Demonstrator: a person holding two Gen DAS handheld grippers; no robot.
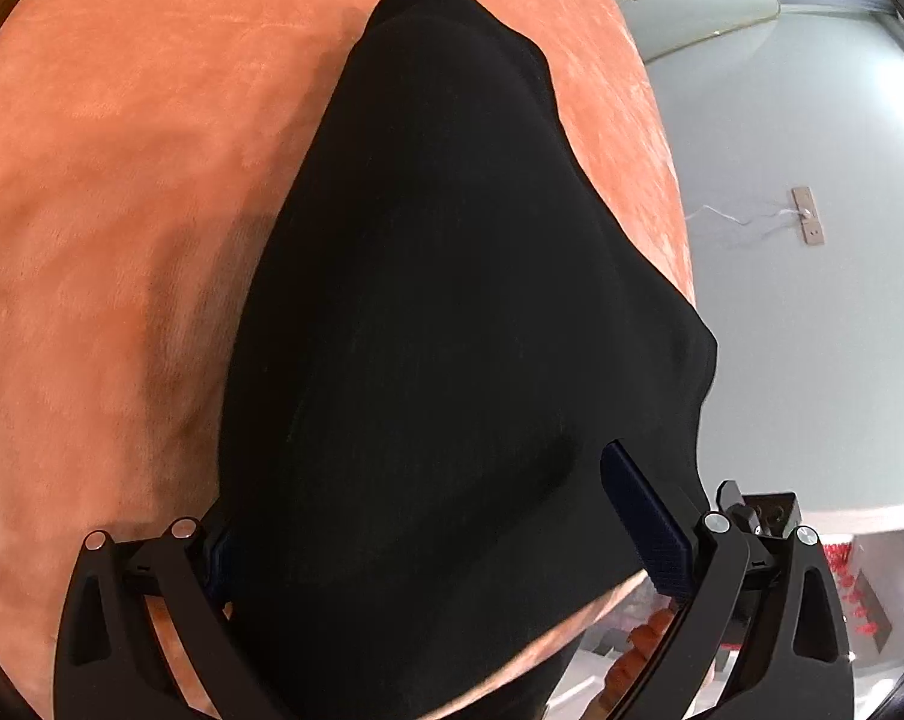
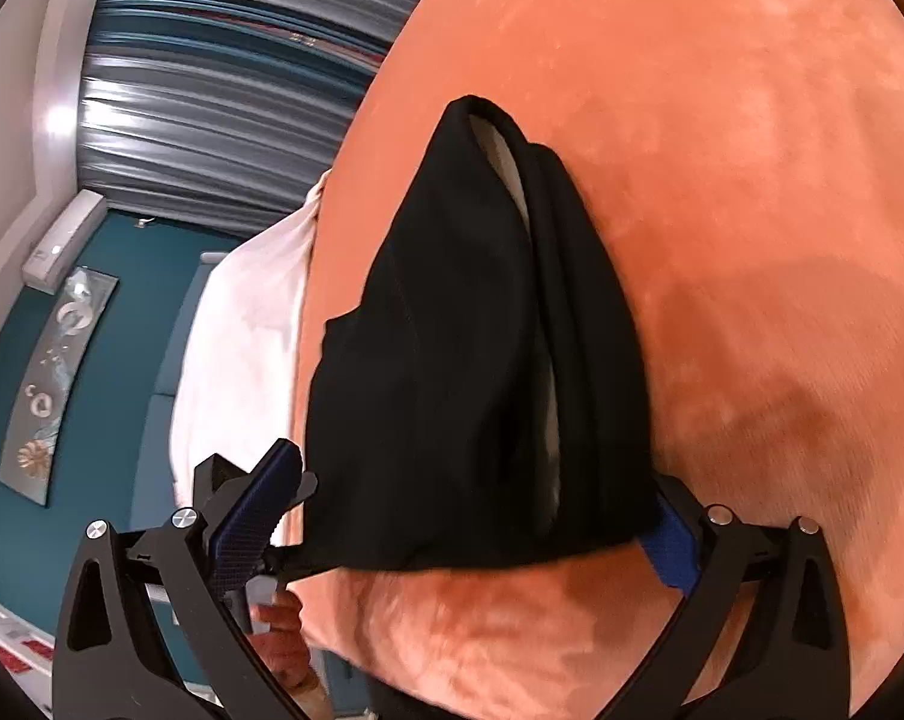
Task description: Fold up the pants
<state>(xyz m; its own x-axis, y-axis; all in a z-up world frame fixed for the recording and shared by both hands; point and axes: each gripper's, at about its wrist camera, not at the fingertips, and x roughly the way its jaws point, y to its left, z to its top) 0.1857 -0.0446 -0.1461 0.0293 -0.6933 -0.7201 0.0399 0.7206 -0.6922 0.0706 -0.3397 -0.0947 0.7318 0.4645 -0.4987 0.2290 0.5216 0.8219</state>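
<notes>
Orange plush fabric (image 1: pixel 122 192), soft and velvety like a bedspread, fills most of both wrist views; grey wall shows at the right of the left view, and a teal wall with pleated grey curtains at the upper left of the right view.

Black pants of smooth matte cloth (image 1: pixel 452 300) lie on the orange surface, already doubled into a long narrow bundle running from the bottom centre of each frame toward the top. In the right view, stacked layers and a pale lining show along the bundle's right edge.

Left gripper (image 1: pixel 446 534), black with blue textured pads, stands wide, its fingers straddling the near end of the pants; whether the pads press the cloth cannot be told. Right gripper (image 2: pixel 470 516) is likewise spread wide, the near edge lying between its pads, ungripped.

Judged from this, one fold is laid and released. Next would call for closing on the near end and carrying it toward the far end.
</notes>
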